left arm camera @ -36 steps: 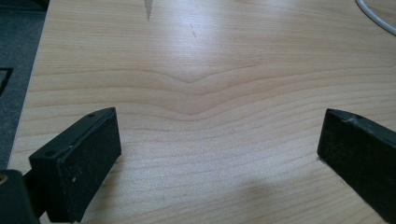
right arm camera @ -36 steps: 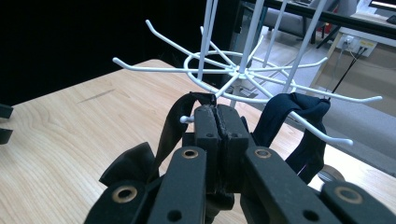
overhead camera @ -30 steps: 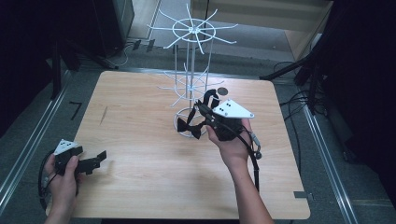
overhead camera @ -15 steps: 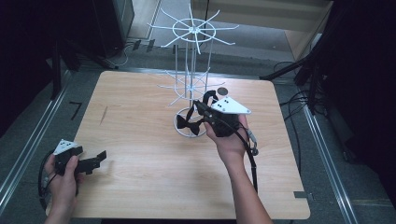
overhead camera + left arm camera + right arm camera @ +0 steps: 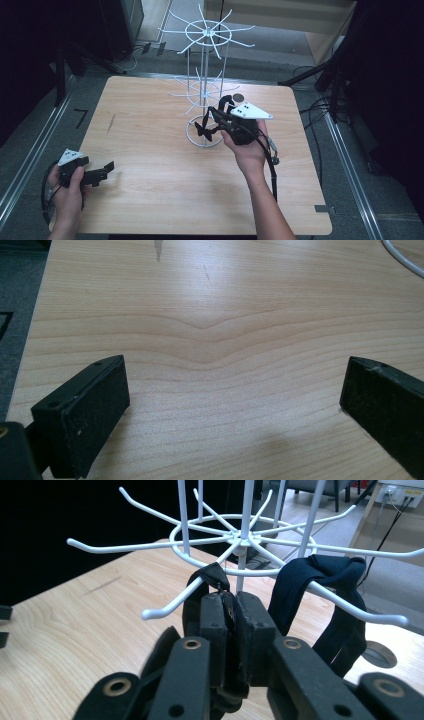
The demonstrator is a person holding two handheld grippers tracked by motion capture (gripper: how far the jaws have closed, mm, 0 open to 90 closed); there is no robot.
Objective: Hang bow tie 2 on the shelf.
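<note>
— While I look at the near left corner, what is that hand doing?

— It rests at the edge of the wooden table (image 5: 150, 165) with the left gripper (image 5: 102, 174) lying low over the boards. In the left gripper view its two black pads stand wide apart with bare wood between them; they hold nothing. It sits where it was a second ago.

— Any brand, label or writing to read?

— None that I can make out. The grey plates on the grippers carry dark dots only, and the dark marks on the tabletop are too small to tell.

— And farther in?

— Right of centre, the right gripper (image 5: 212, 120) points left at the white wire rack (image 5: 205, 90), whose ring base stands on the table past the middle. In the right gripper view the pads pinch a thin black fabric loop (image 5: 212, 577) that is hooked over one white prong of the lower ring. The jaws have just been opening a little, yet the strap is still caught between them with barely a gap.

— Anything else on the rack?

— A second black band (image 5: 325, 575) hangs over the neighbouring prong, to the right in that view.

— What differs from the earlier frames?

— Little. The right hand (image 5: 247, 147) has barely shifted beside the rack, and the rack stands in the same spot.
</note>
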